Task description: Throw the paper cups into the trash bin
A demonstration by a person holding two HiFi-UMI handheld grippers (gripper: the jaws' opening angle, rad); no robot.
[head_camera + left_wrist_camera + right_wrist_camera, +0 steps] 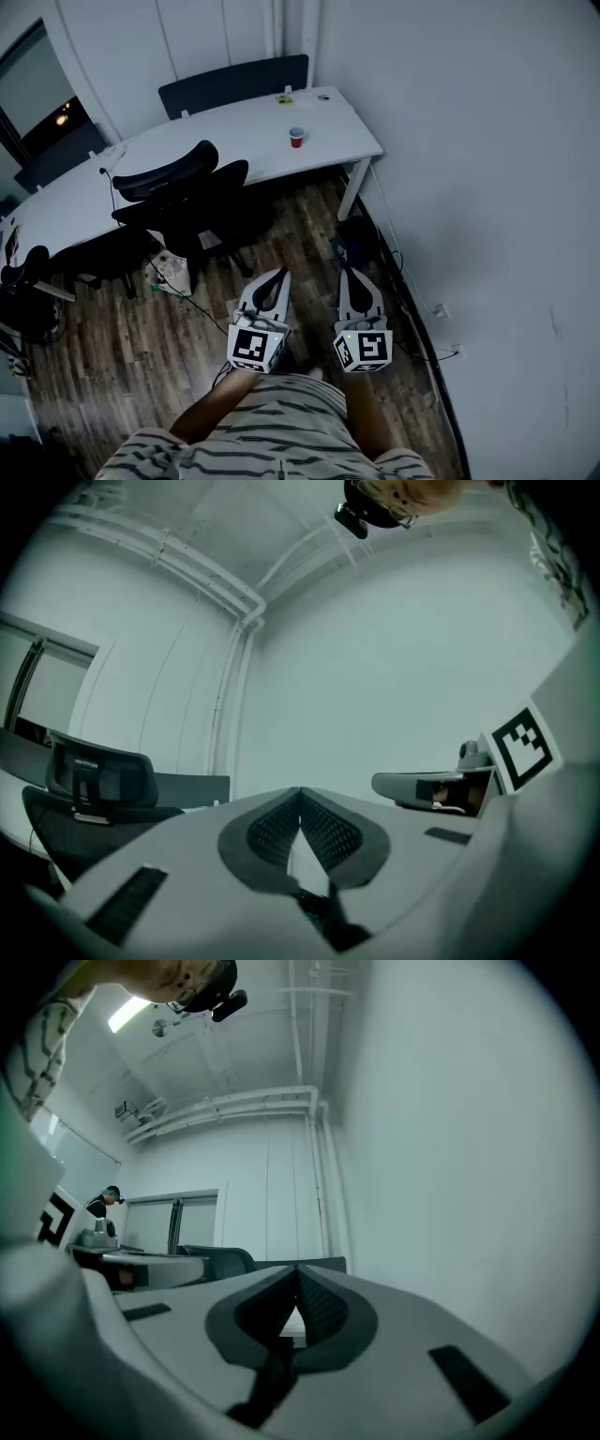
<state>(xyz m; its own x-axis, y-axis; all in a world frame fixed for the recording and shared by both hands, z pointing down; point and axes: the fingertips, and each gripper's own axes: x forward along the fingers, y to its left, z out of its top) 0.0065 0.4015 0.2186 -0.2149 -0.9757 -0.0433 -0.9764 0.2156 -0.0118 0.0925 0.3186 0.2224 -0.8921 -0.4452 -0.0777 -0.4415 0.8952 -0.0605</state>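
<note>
A red paper cup (296, 137) stands upright on the white desk (216, 141), near its right end. Both grippers are held close to the person's body, far from the desk and pointing level toward it. My left gripper (280, 274) is shut, its tips meeting with nothing between them, as the left gripper view (300, 791) also shows. My right gripper (350, 271) is shut too and empty (298, 1269). No trash bin shows in any view.
Black office chairs (178, 192) stand in front of the desk, with another chair (234, 82) behind it. A dark box (356, 239) and cables lie on the wood floor by the right wall (487, 187). A white object (174, 272) sits on the floor under the chairs.
</note>
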